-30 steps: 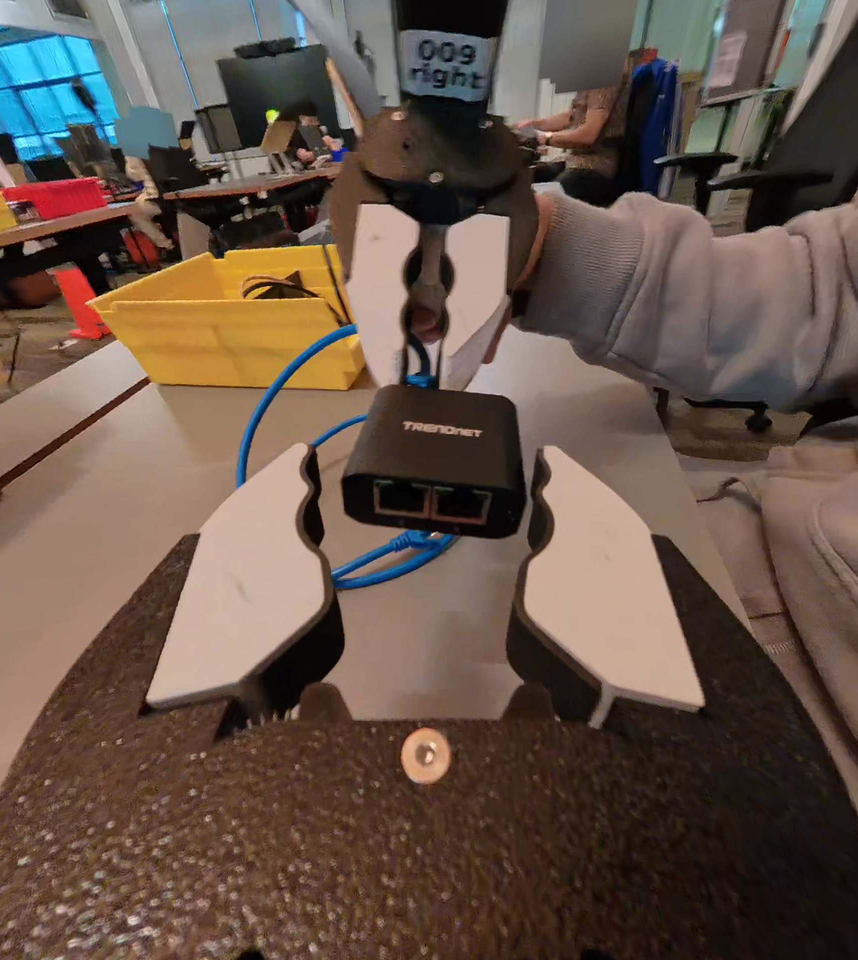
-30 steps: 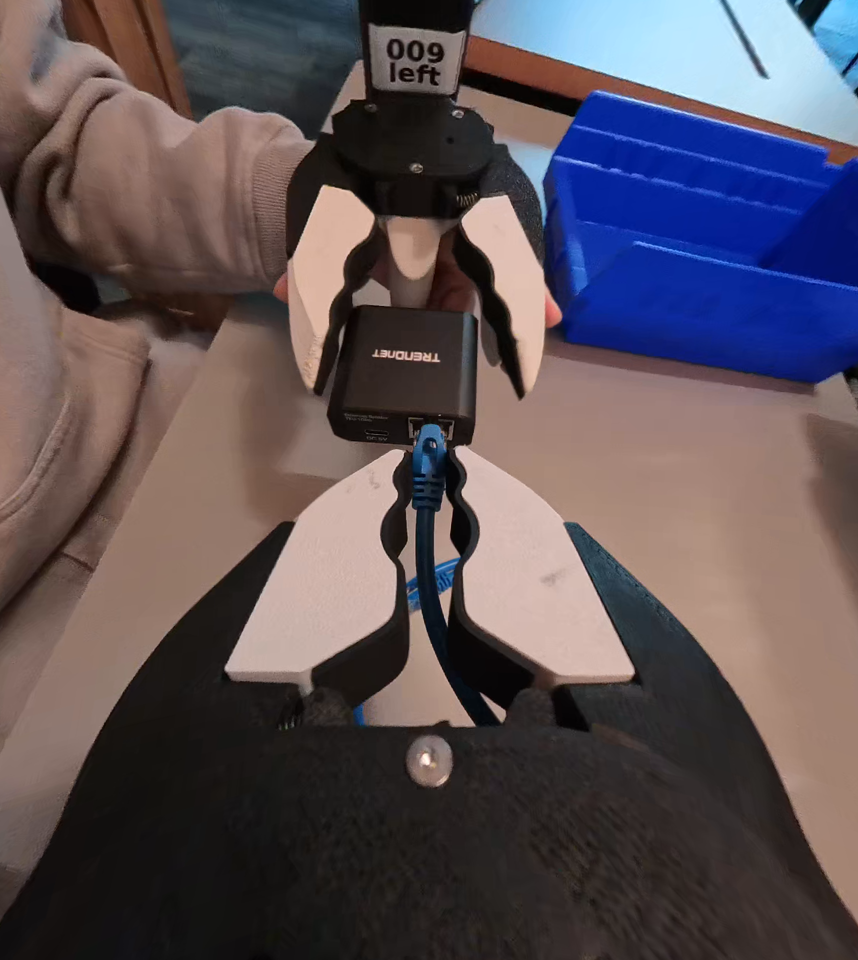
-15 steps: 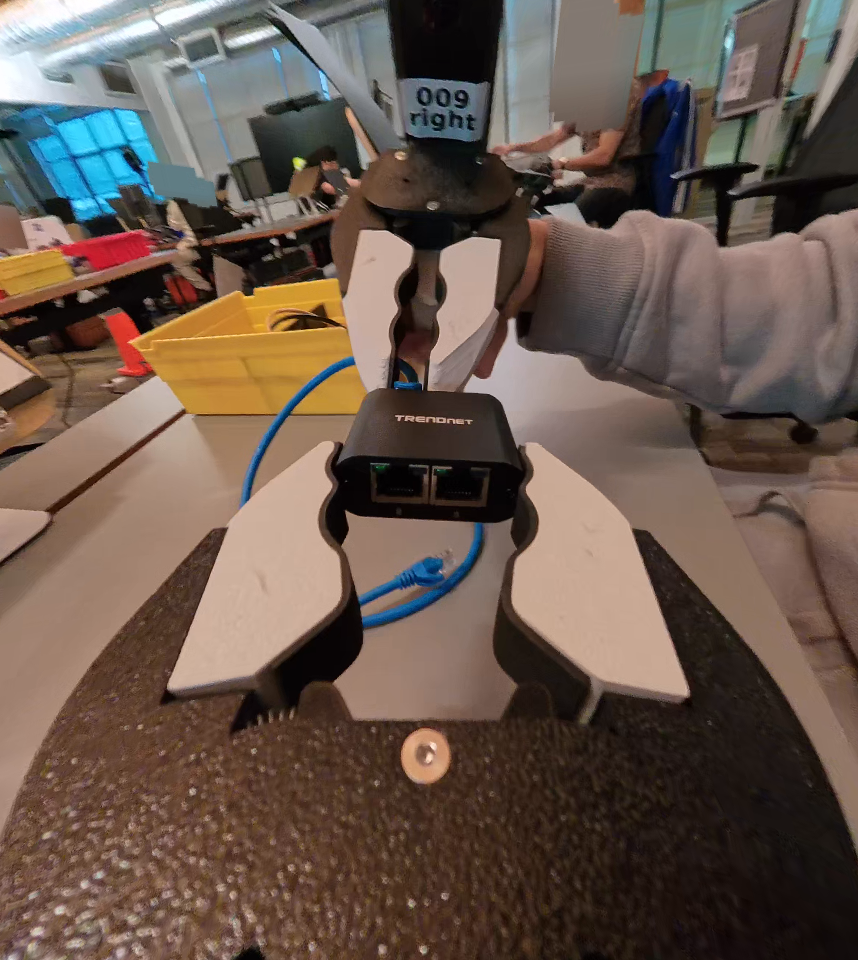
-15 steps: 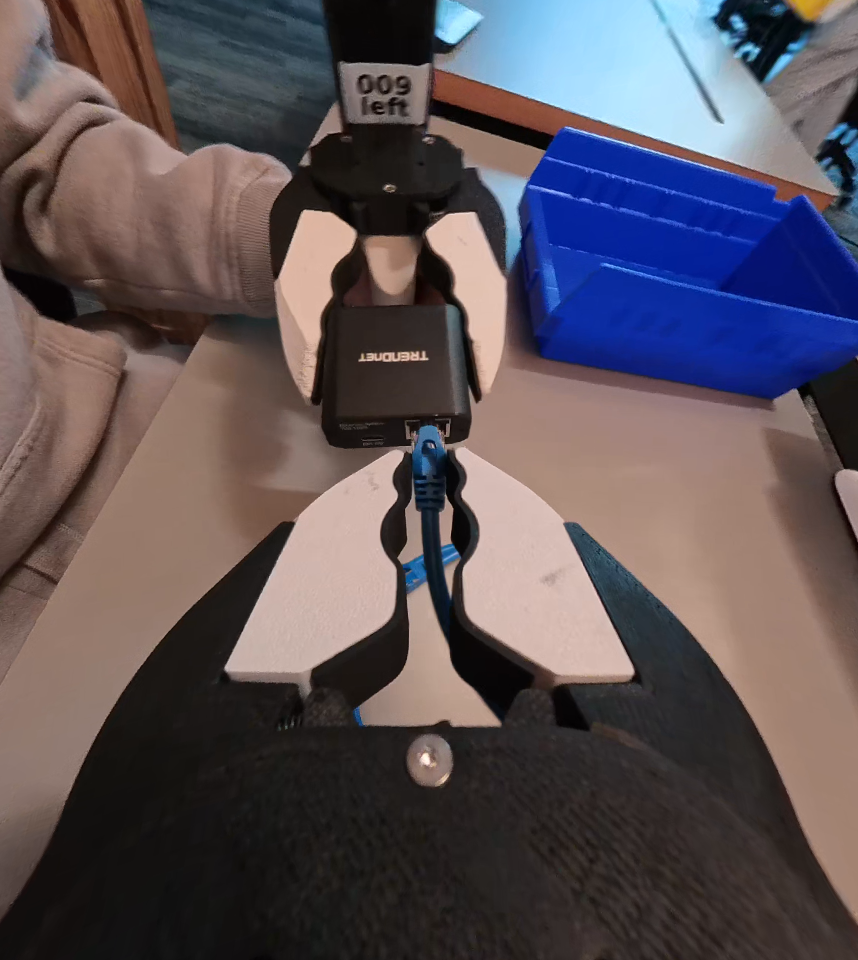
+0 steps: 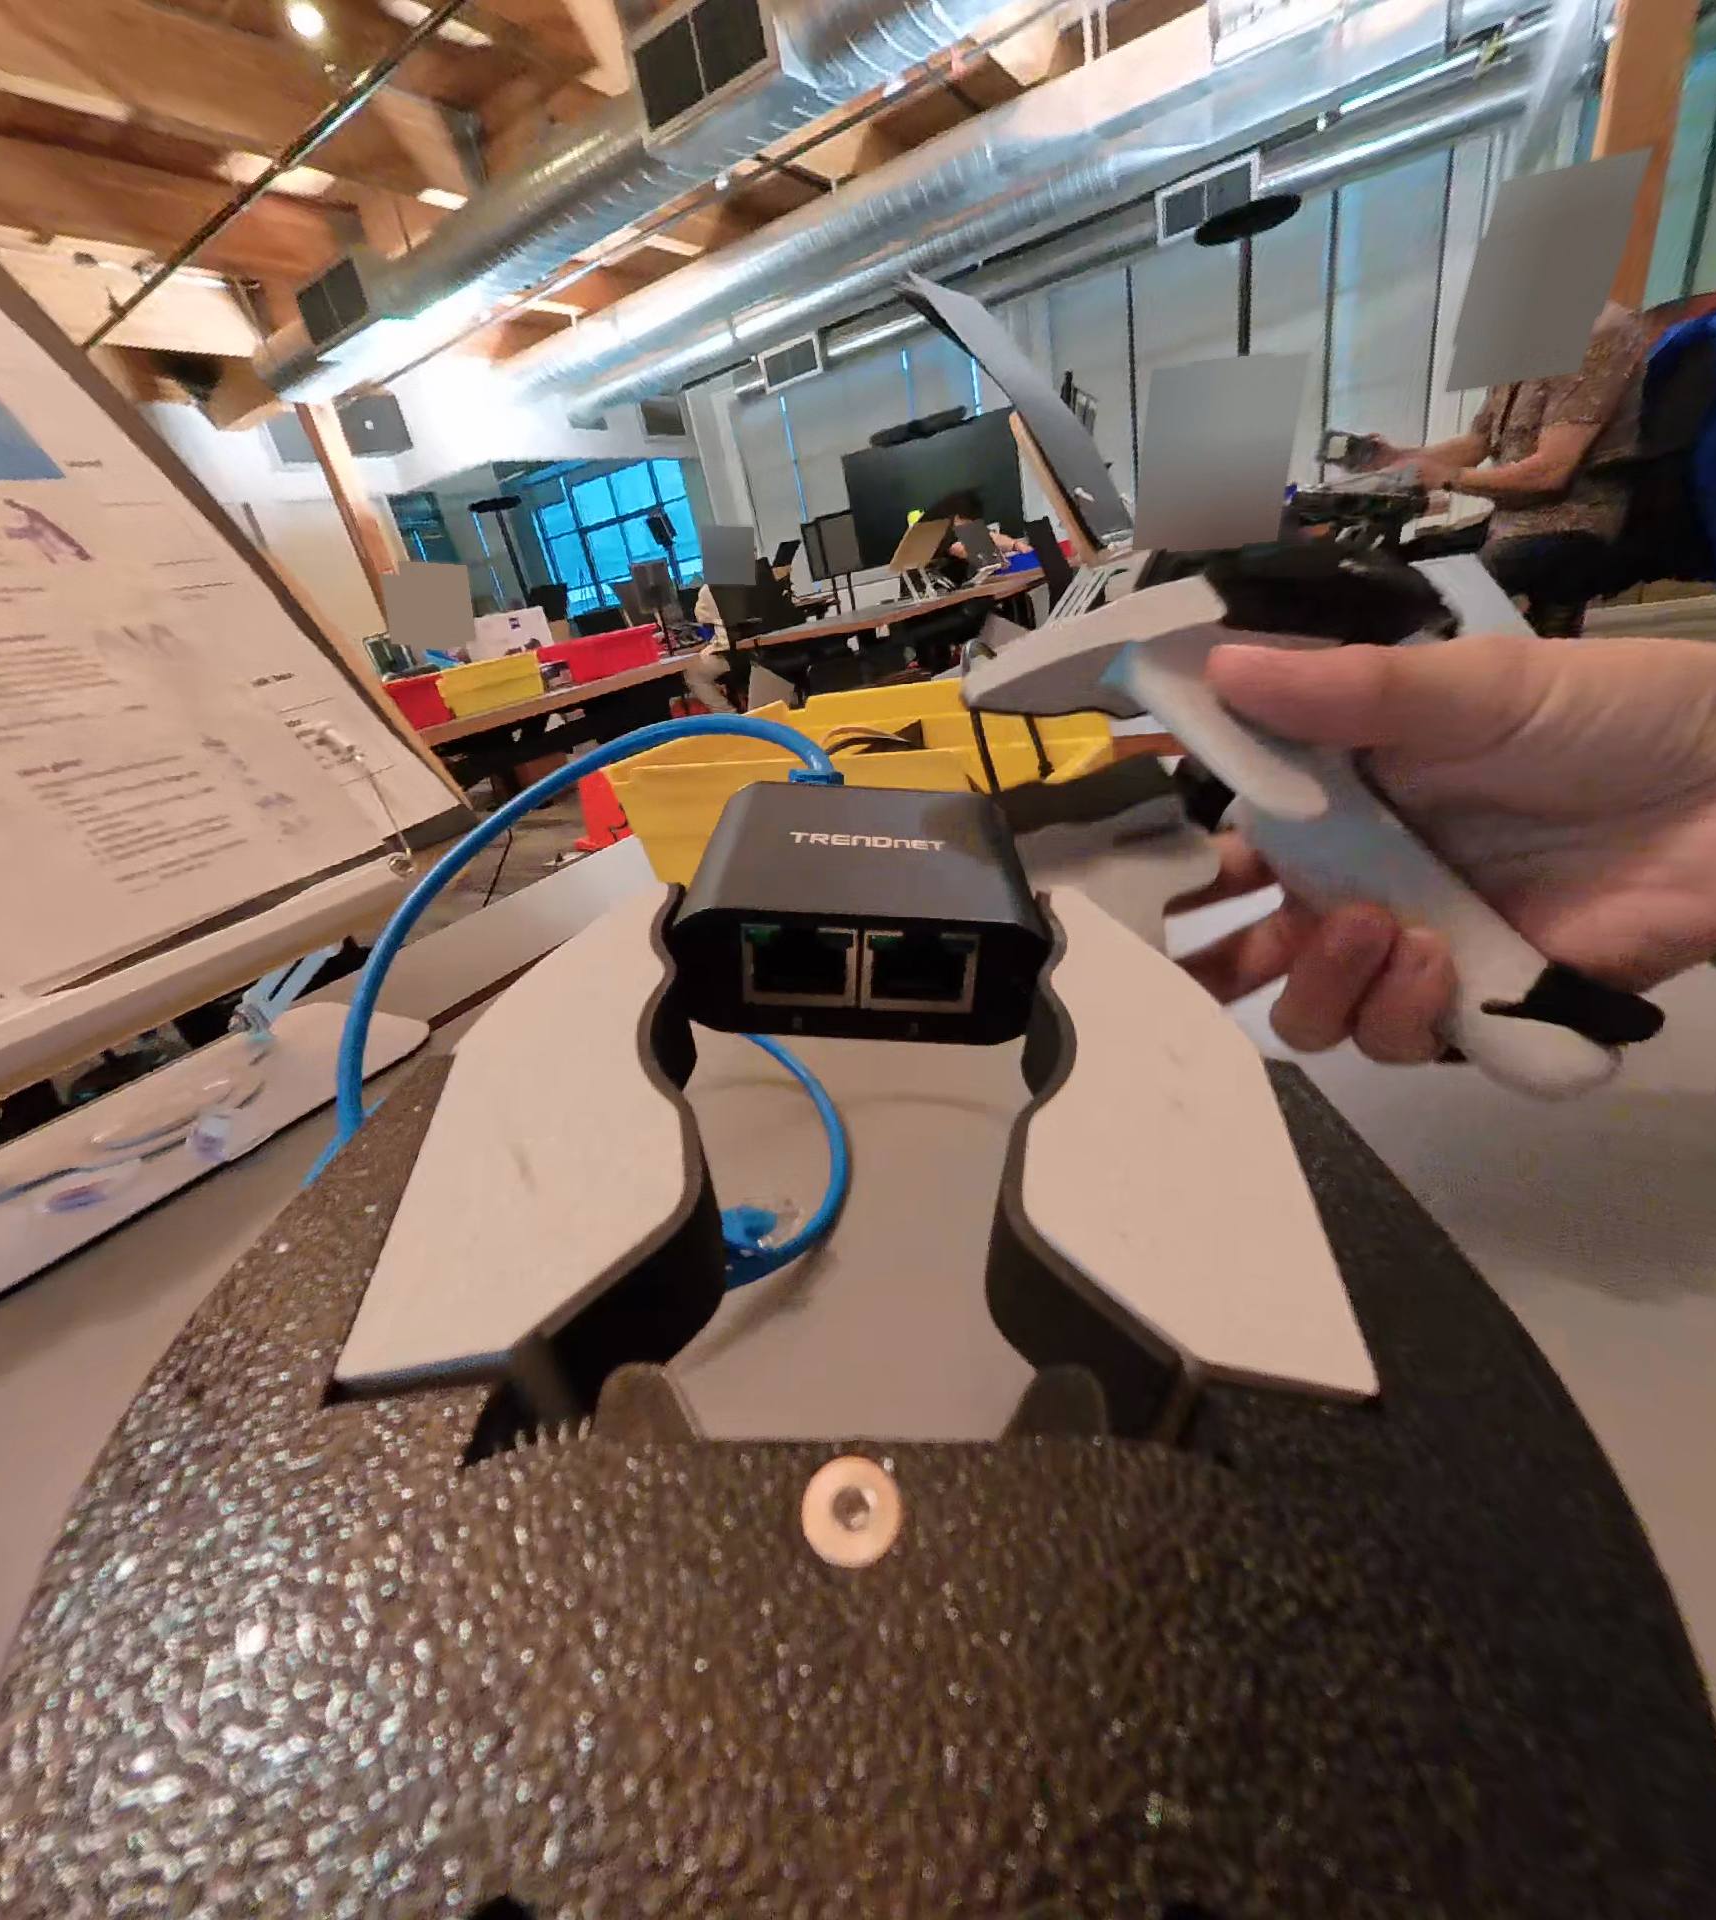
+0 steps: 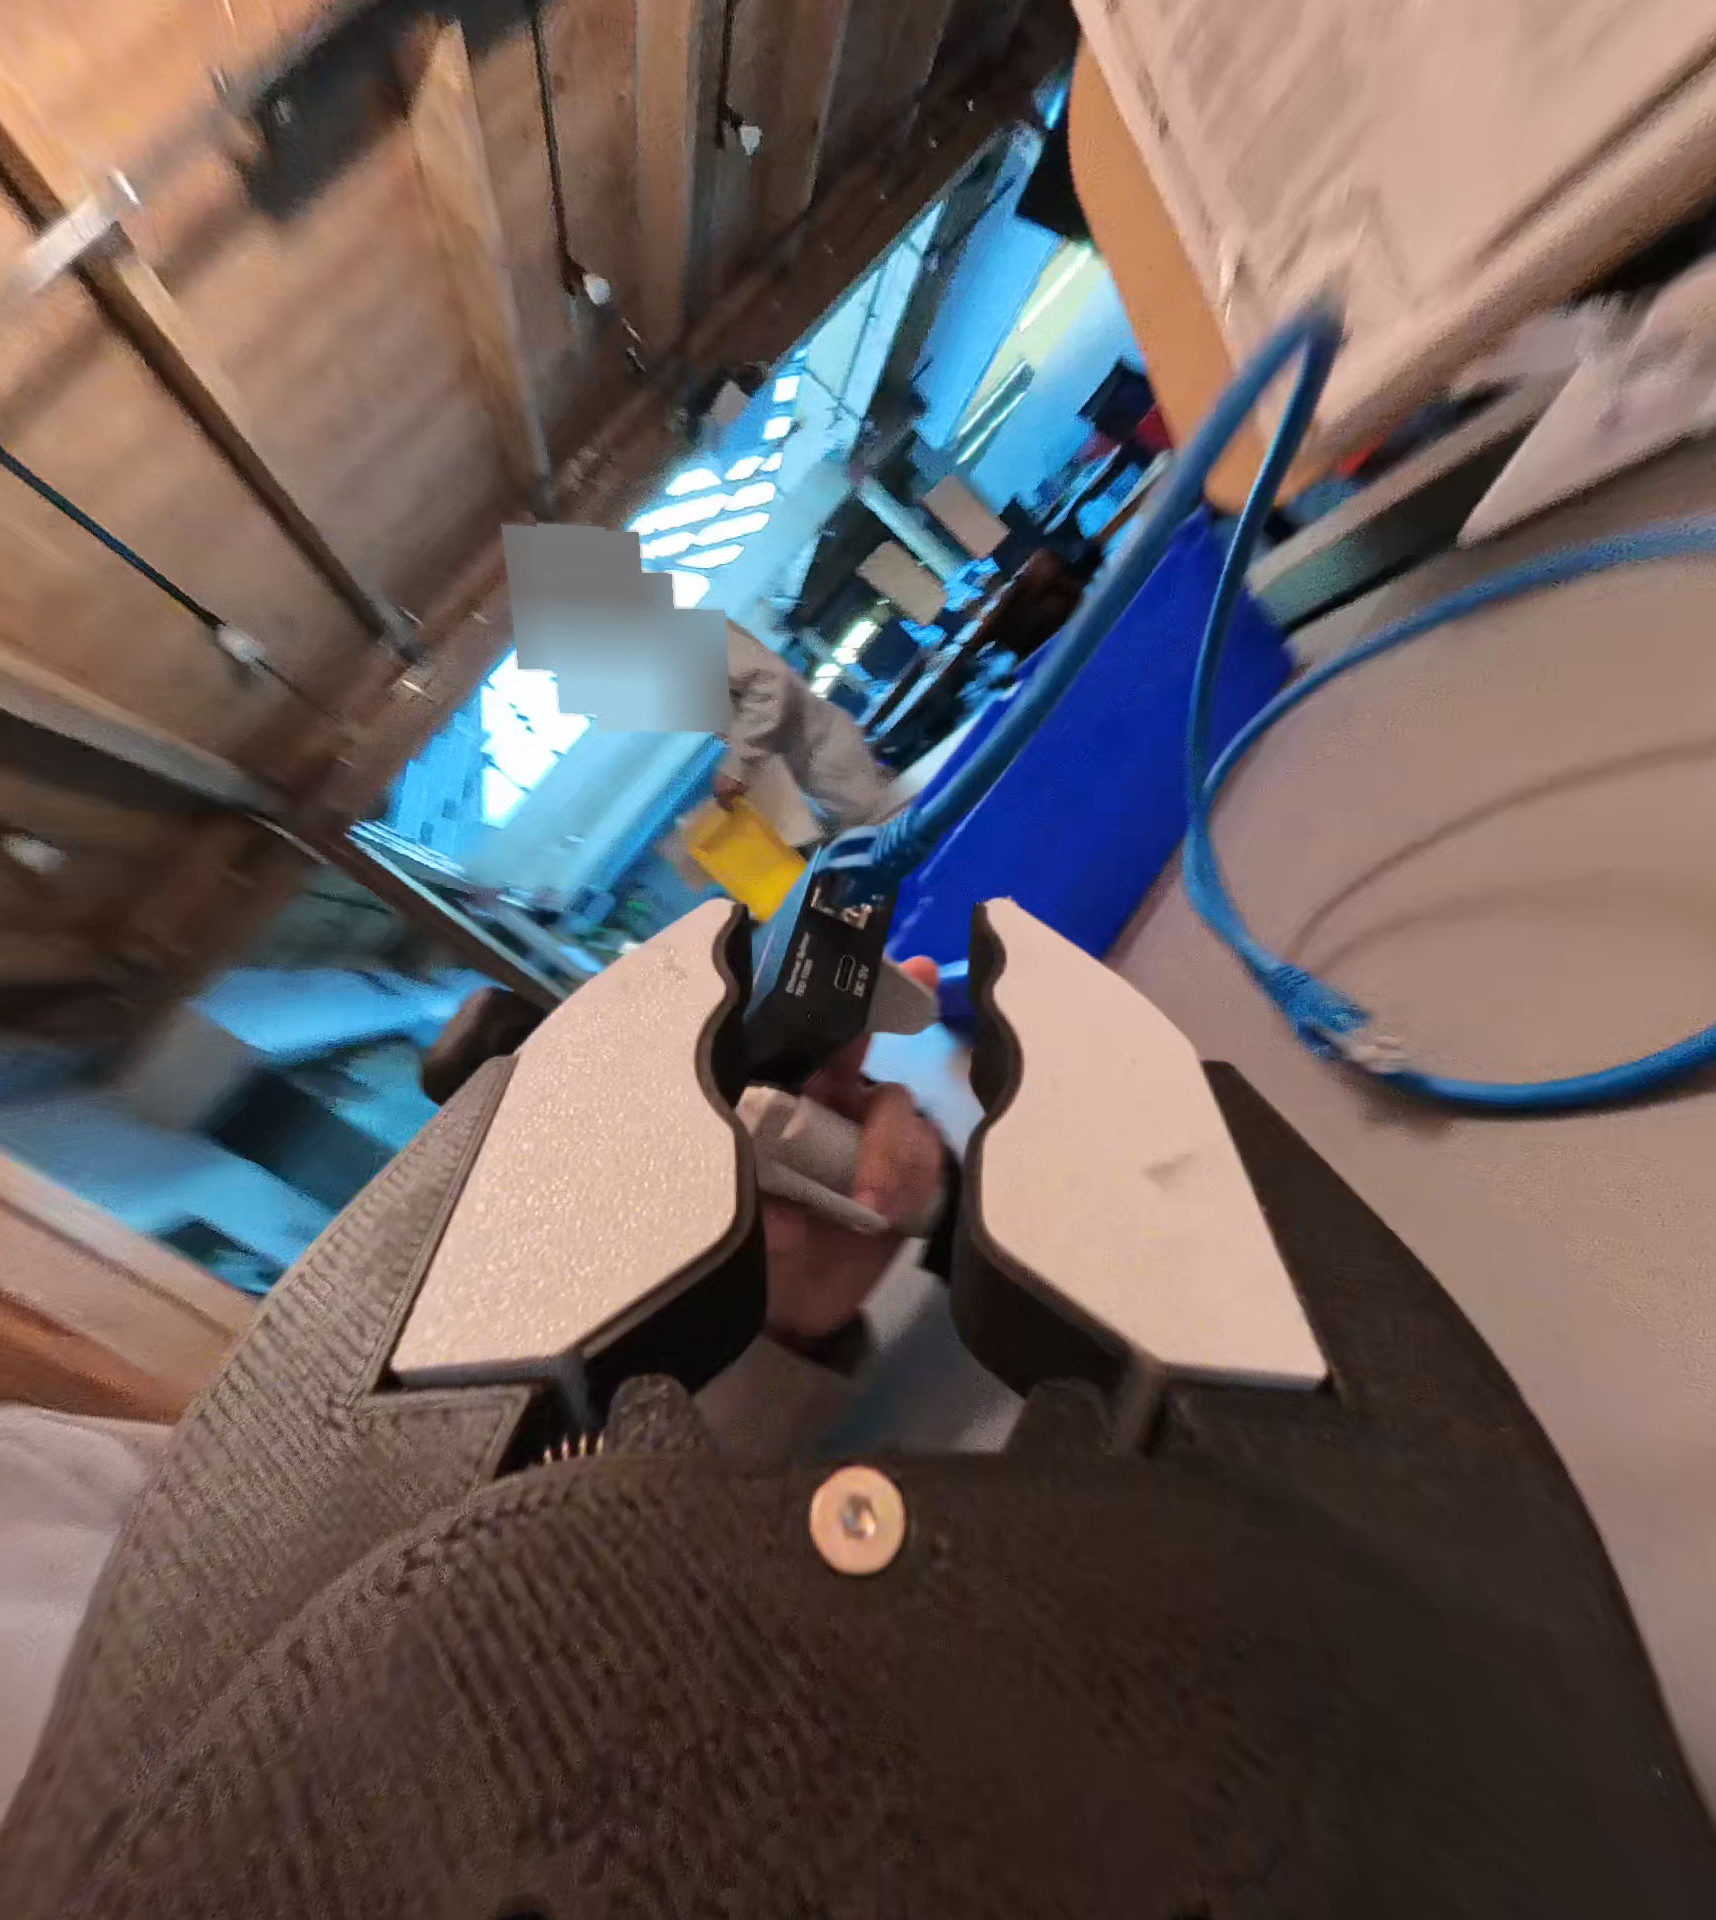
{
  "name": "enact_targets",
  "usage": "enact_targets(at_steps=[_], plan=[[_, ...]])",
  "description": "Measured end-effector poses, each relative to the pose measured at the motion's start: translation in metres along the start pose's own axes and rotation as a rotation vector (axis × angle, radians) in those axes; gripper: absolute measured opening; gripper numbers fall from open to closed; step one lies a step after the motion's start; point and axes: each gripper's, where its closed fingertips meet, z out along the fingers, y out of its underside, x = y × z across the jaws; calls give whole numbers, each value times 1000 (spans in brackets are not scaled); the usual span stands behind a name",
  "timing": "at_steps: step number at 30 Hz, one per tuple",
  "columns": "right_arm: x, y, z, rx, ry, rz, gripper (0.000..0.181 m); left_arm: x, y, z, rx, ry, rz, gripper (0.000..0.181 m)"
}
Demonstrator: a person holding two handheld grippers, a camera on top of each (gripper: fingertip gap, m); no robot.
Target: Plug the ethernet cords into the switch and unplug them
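Since the earlier frames the right gripper has let go of the blue ethernet cord and swung off to the right side of the switch, and the left gripper has closed in on the switch body and tilted it upward.

Grey table: the work surface. A yellow bin stands behind the switch in the left wrist view, and a blue bin shows in the right wrist view. A tilted printed board stands on the left.

Left gripper: fingers pressed against both sides of the black switch, which is held clear of the table. Its two front ports face the camera and are unoccupied.

Right gripper: jaws parted and holding nothing in its own view, with the switch seen edge-on beyond its tips. A bare hand grips its handle.

Ethernet cord: one end is plugged into the rear of the switch. It arcs up and loops down to the table, where the free plug lies below the switch, between the left gripper's fingers.
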Motion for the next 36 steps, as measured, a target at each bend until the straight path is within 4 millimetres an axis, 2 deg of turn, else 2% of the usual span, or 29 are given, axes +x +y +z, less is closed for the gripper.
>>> enact_targets(at_steps=[1, 3, 6, 10, 15, 17, 21, 36], plan=[[-1, 4, 5, 4, -47, 93, 40, 3, 0, 2, -3, 4, 13, 61], [-6, 6, 10, 31, -134, 222, 18, 8, 0, 4, -11, 16, 42, 61], [0, 4, 10, 107, -136, 326, 2, 9, 0, 6, -18, 17, 53, 61], [2, 11, 11, 106, -138, 372, 4, 9, 3, 5, -43, 11, 87, 61], [11, 12, 11, 123, -64, 377, 41, 13, 4, 9, -56, 11, 124, 61], [5, 3, 8, 179, -124, 402, 28, 14, 6, 9, -62, 17, 124, 61], [7, 6, 9, 155, -108, 410, 16, 15, 7, 10, -66, 14, 132, 61], [10, 3, 7, 230, -122, 444, 15, 19, 8, 15, -72, 5, 107, 61]])
